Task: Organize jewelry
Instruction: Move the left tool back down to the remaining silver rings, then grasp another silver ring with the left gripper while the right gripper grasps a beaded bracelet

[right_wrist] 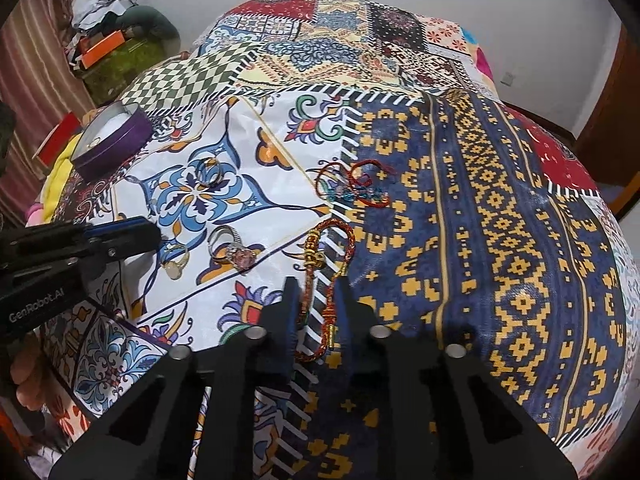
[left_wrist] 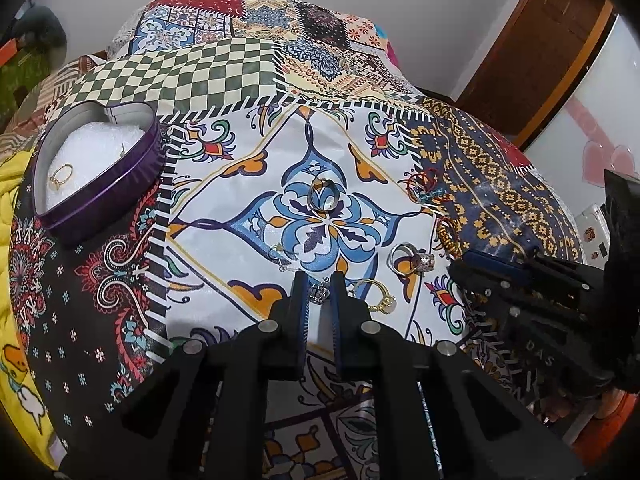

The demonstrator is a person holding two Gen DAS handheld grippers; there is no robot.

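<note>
My left gripper [left_wrist: 319, 294] is low over the patterned cloth, its jaws narrow around a small silver ring [left_wrist: 318, 293]; it also shows in the right wrist view [right_wrist: 154, 232]. A gold ring [left_wrist: 378, 298], a pink-stone ring [left_wrist: 416, 260] and a silver band [left_wrist: 322, 196] lie nearby. A purple heart tin [left_wrist: 100, 168] at the left holds a gold ring [left_wrist: 60, 176]. My right gripper [right_wrist: 316, 296] is slightly open around a red braided bracelet [right_wrist: 328, 280]. A red cord bracelet [right_wrist: 354, 184] lies beyond it.
A patchwork cloth [right_wrist: 500, 220] covers the bed. A yellow blanket [left_wrist: 12, 184] lies at the left edge. A wooden door frame [left_wrist: 532, 40] stands at the back right. Boxes and clutter [right_wrist: 104, 40] sit beyond the bed's far left corner.
</note>
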